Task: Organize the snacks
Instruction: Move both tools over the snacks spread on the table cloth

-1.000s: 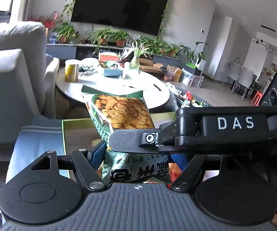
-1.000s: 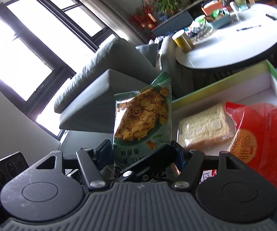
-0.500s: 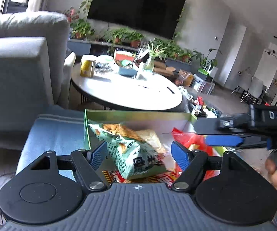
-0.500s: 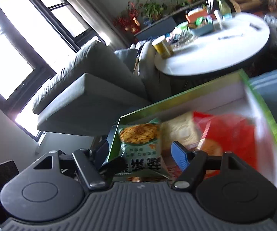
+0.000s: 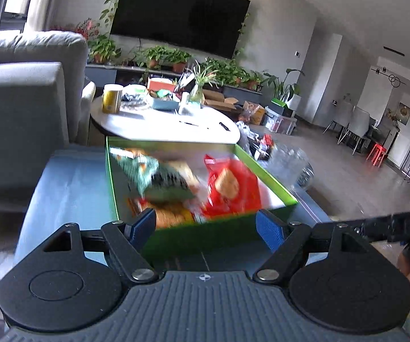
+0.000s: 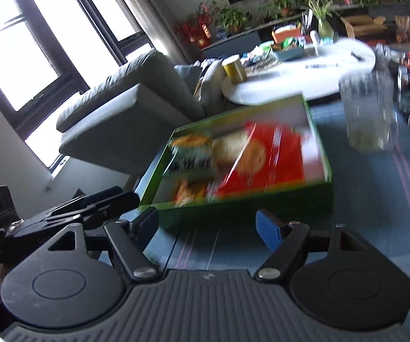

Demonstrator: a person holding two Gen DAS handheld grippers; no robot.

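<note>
Living room: TV wall, plants, white round table (image 5: 162, 126) behind a low blue-clothed surface (image 5: 65, 182) carrying the green box (image 5: 219, 236).

Left wrist view: left gripper (image 5: 206, 225) has nothing between its blue pads; jaws have just been opening and stand apart in front of the box's near wall. Green snack bag (image 5: 159, 179) lies inside the box, left of the red packet (image 5: 233, 188), partly on a pale packet. Frame is motion-blurred, so finer overlap is unclear. Right gripper's black arm crosses at far right.

Right wrist view: right gripper (image 6: 207, 223) also empty, jaws just been opening, pads apart short of the box (image 6: 247, 205). Same layout: green bag (image 6: 192, 156) at the left end, red packet (image 6: 273, 159) on the right.

Judgement: this bag looks placed; next pick wants both grippers clear of the box rim first. Watch the clear glass jar (image 6: 368, 111) just right of the box, easy to clip. Yellow tin (image 6: 234, 69) on the table is well apart.
</note>
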